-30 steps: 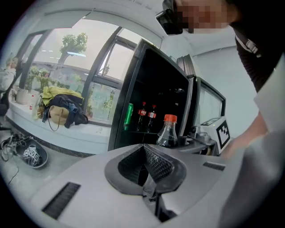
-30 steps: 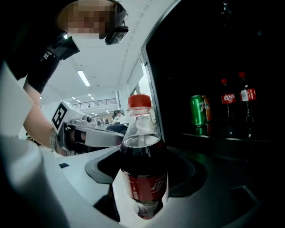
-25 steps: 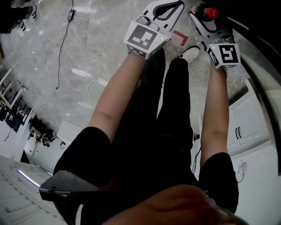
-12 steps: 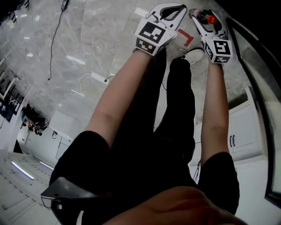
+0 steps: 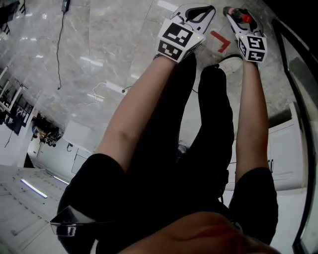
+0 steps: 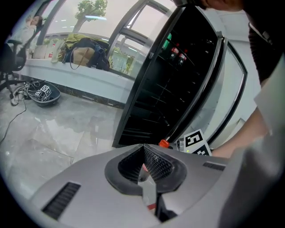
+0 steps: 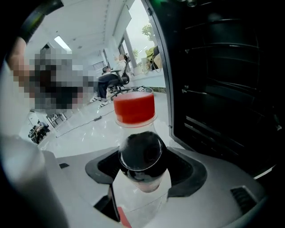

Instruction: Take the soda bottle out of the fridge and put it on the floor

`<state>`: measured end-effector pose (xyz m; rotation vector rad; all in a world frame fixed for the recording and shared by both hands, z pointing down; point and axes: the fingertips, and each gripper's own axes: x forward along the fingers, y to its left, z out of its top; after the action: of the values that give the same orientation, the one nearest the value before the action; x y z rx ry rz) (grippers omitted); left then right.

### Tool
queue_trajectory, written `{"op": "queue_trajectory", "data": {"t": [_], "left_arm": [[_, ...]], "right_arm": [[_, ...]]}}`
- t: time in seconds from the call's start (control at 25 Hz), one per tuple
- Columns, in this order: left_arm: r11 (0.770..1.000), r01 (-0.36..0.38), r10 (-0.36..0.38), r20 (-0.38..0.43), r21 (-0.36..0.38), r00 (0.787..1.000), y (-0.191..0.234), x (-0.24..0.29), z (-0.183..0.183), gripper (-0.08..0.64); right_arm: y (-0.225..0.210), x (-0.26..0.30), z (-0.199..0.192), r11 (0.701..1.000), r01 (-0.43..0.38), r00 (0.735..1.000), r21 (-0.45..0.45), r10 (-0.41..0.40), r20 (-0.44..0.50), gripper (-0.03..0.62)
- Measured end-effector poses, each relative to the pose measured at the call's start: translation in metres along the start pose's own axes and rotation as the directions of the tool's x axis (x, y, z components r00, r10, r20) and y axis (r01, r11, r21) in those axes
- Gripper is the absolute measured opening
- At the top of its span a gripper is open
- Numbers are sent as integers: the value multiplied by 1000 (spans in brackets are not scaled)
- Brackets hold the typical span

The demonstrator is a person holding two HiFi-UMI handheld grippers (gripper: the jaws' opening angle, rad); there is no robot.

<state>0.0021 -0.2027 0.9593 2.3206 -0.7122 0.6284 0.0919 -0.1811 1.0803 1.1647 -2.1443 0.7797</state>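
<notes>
While the right tool point(image 5: 239, 15) pinches the soda bottle point(image 7: 141, 153) by its neck just outside the fridge's point(image 7: 222, 80) open front edge, the left tool point(image 6: 144, 167), pressed together, hangs nearby over open floor point(image 6: 53, 129).

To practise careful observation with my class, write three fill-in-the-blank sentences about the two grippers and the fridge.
1. The right gripper is shut on a soda bottle whose cap is ____.
2. The left gripper is shut and holds ____.
3. The fridge door stands ____.

Missing words: red; nothing; open.
</notes>
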Motion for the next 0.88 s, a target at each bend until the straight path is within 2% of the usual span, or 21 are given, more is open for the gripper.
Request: {"op": "queue_trajectory", "data": {"t": [0.16, 0.36, 0.56, 0.68, 0.88], "left_arm": [[1000, 7, -7, -20, 8, 1000, 4, 11, -15, 0], [1000, 18, -17, -46, 12, 999, 12, 17, -31, 0], [1000, 3, -3, -47, -2, 999, 17, 9, -30, 0], [1000, -1, 0, -39, -6, 999, 17, 6, -27, 0], [1000, -9, 9, -12, -1, 1000, 6, -8, -9, 0]], "right_arm": [[-11, 25, -26, 1000, 14, 999, -21, -15, -45, 321], [-18, 52, -55, 996, 18, 992, -91, -30, -124, 321], [-7, 54, -62, 993, 2, 987, -122, -21, -160, 321], [0, 56, -64, 992, -36, 983, -122, 14, -181, 321], [11, 41, -46, 988, -74, 982, -132, 49, -185, 322]]}}
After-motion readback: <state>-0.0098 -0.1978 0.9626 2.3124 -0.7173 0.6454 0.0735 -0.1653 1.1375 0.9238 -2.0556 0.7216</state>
